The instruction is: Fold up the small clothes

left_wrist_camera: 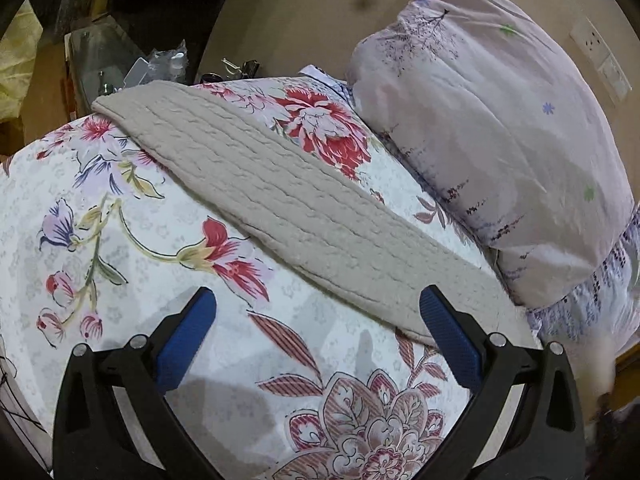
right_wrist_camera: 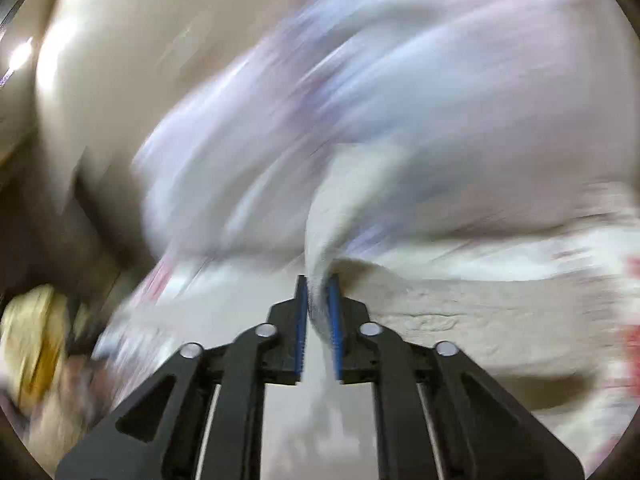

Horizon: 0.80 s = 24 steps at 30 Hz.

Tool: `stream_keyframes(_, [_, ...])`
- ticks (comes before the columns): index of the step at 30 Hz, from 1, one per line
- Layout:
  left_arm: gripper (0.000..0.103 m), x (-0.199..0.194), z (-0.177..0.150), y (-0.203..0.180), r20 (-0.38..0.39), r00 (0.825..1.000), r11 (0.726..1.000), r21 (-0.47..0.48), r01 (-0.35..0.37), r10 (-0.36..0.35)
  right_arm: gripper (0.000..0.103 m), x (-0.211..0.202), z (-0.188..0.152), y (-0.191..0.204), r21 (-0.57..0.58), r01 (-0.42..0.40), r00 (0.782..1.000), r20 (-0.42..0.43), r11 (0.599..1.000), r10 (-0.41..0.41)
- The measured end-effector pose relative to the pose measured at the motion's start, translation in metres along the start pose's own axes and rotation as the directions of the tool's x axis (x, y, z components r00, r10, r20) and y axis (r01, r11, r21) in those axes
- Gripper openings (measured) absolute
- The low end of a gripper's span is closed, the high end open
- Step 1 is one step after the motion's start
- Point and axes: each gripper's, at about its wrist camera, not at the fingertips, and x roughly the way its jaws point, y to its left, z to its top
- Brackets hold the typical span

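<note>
A beige textured knit cloth (left_wrist_camera: 288, 196) lies in a long diagonal band across a floral bedspread (left_wrist_camera: 132, 272). My left gripper (left_wrist_camera: 318, 300) is open and empty, its blue-padded fingers (left_wrist_camera: 192, 328) spread just above the bedspread, with the cloth's near end by the right finger. In the blurred right wrist view, my right gripper (right_wrist_camera: 318, 284) is shut on a corner of the same beige cloth (right_wrist_camera: 460, 320), which rises in a fold between the pads and lies spread to the right.
A lilac printed pillow (left_wrist_camera: 492, 128) leans against the beige headboard (left_wrist_camera: 304, 12) at the right. A cluttered side table (left_wrist_camera: 120, 68) with glass and small items stands beyond the bed at the upper left. A wall socket (left_wrist_camera: 592, 40) is at the far right.
</note>
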Motion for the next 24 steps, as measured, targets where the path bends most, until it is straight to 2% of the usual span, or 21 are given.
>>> stream_keyframes(1, [0.101, 0.000, 0.001, 0.002, -0.002, 1.000, 1.000, -0.010, 0.009, -0.009, 0.034, 0.022, -0.009, 0.020, -0.031, -0.038, 0.996, -0.083, 0.999, 0.035])
stream_keyframes(2, [0.101, -0.001, 0.003, 0.005, -0.006, 1.000, 0.999, -0.025, 0.024, -0.024, 0.034, 0.042, -0.021, 0.039, -0.061, -0.065, 0.986, -0.155, 0.996, 0.055])
stream_keyframes(3, [0.101, -0.001, 0.005, 0.009, -0.009, 0.999, 0.998, -0.042, 0.040, -0.041, 0.038, 0.046, -0.027, 0.045, -0.072, -0.073, 0.985, -0.163, 0.995, 0.061])
stream_keyframes(6, [0.101, -0.001, 0.012, 0.020, -0.001, 0.997, 0.993, -0.088, 0.077, -0.077, 0.063, 0.032, -0.030, 0.032, -0.046, -0.027, 0.995, -0.096, 0.999, 0.023])
stream_keyframes(7, [0.101, 0.000, 0.015, 0.024, 0.006, 0.996, 0.990, -0.109, 0.090, -0.090, 0.067, 0.019, -0.030, 0.017, -0.005, 0.004, 0.998, -0.059, 1.000, -0.004])
stream_keyframes(10, [0.098, 0.004, 0.025, 0.033, 0.030, 0.994, 0.981, -0.161, 0.104, -0.101, 0.069, -0.008, -0.024, -0.029, 0.100, 0.060, 0.998, -0.021, 0.993, -0.058])
stream_keyframes(11, [0.088, 0.005, 0.028, 0.035, 0.034, 0.996, 0.981, -0.174, 0.089, -0.085, 0.070, -0.013, -0.025, -0.041, 0.128, 0.074, 0.997, -0.014, 0.989, -0.073])
stream_keyframes(12, [0.073, 0.007, 0.031, 0.037, 0.035, 0.997, 0.979, -0.188, 0.077, -0.072, 0.071, -0.021, -0.028, -0.051, 0.154, 0.088, 0.996, -0.007, 0.984, -0.088])
stream_keyframes(15, [0.044, 0.015, 0.041, 0.052, 0.033, 0.996, 0.962, -0.260, 0.084, -0.078, 0.072, -0.031, -0.036, -0.087, 0.222, 0.129, 0.991, -0.002, 0.967, -0.132])
stream_keyframes(18, [0.026, 0.021, 0.052, 0.062, 0.029, 0.998, 0.954, -0.294, 0.065, -0.059, 0.072, -0.049, -0.046, -0.109, 0.258, 0.160, 0.986, 0.000, 0.953, -0.166])
stream_keyframes(21, [0.009, 0.025, 0.063, 0.065, 0.017, 1.000, 0.953, -0.302, 0.016, -0.012, 0.072, -0.063, -0.054, -0.122, 0.291, 0.169, 0.984, 0.010, 0.941, -0.180])
stream_keyframes(22, [0.007, 0.025, 0.066, 0.062, 0.021, 1.000, 0.957, -0.288, 0.007, -0.001, 0.072, -0.068, -0.056, -0.126, 0.301, 0.172, 0.983, 0.014, 0.938, -0.185])
stream_keyframes(24, [0.006, 0.017, 0.070, 0.032, 0.060, 0.998, 0.981, -0.196, -0.011, 0.023, 0.072, -0.079, -0.061, -0.136, 0.316, 0.189, 0.978, 0.022, 0.930, -0.206])
